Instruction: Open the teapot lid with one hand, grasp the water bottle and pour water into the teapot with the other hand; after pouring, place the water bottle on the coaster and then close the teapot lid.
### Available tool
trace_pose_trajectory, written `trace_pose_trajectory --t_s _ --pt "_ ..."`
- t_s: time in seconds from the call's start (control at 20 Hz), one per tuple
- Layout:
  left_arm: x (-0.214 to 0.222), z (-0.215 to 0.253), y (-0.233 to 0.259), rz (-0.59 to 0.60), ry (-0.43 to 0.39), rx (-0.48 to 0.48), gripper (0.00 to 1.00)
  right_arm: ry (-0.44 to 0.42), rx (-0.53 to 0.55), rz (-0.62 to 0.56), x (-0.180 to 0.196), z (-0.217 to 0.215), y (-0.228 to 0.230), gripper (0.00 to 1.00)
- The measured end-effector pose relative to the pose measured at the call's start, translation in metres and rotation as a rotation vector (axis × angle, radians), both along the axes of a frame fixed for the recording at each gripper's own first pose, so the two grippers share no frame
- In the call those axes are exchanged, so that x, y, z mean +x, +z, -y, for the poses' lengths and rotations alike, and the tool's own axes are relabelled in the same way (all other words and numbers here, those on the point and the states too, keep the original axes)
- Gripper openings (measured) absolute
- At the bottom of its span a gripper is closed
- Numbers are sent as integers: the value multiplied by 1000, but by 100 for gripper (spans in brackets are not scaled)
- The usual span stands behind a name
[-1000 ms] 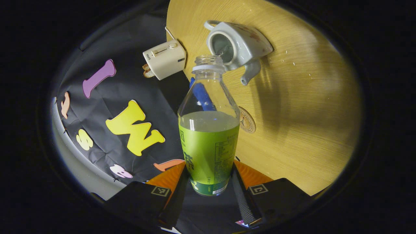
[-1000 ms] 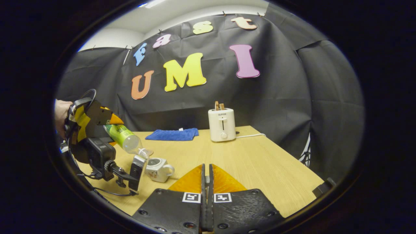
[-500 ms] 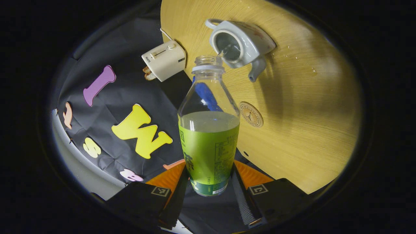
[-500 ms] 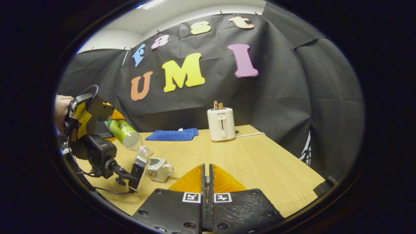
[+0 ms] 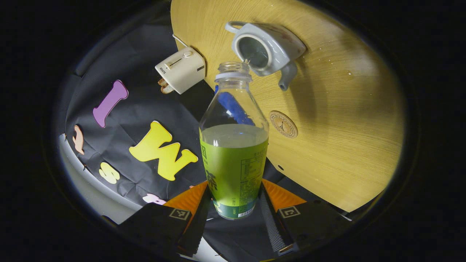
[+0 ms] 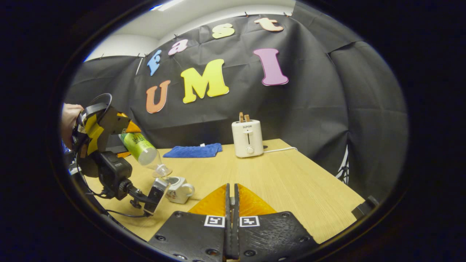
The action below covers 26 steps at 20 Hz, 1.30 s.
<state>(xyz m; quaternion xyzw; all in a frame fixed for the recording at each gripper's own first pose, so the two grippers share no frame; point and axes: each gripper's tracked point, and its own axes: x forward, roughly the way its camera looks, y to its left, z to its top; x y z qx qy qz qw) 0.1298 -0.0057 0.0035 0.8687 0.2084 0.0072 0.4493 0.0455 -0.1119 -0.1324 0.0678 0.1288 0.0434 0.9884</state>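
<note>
Here, one water bottle (image 5: 233,145), partly filled, is being gripped by the left gripper (image 5: 235,214), tipped over one lidless teapot (image 5: 267,49); the right gripper (image 6: 231,203) is being kept clenched, nothing between its fingers.

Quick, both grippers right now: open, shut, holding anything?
Left gripper: shut on the water bottle, tipped over the open teapot.
Right gripper: shut; whether it pinches anything cannot be told.

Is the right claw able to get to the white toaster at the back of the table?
Probably yes. The right claw sits shut over bare wooden table, and nothing stands between it and the white toaster. The blue cloth lies off to one side.
</note>
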Motion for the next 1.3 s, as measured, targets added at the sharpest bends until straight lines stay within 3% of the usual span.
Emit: trace_pose_trajectory --t_s 0.65,0.95,1.1,1.3 --pt "-2 2 2 2 -1 10 73 -3 -10 7 -2 1 2 0" --pt "0 0 4 27 -11 -35 73 -6 -8 7 0 1 2 0" --pt "2 -4 6 41 -13 -114 73 -5 -13 14 0 0 5 0" --pt "-10 -18 -16 49 35 -431 73 -20 -31 33 1 3 16 0"
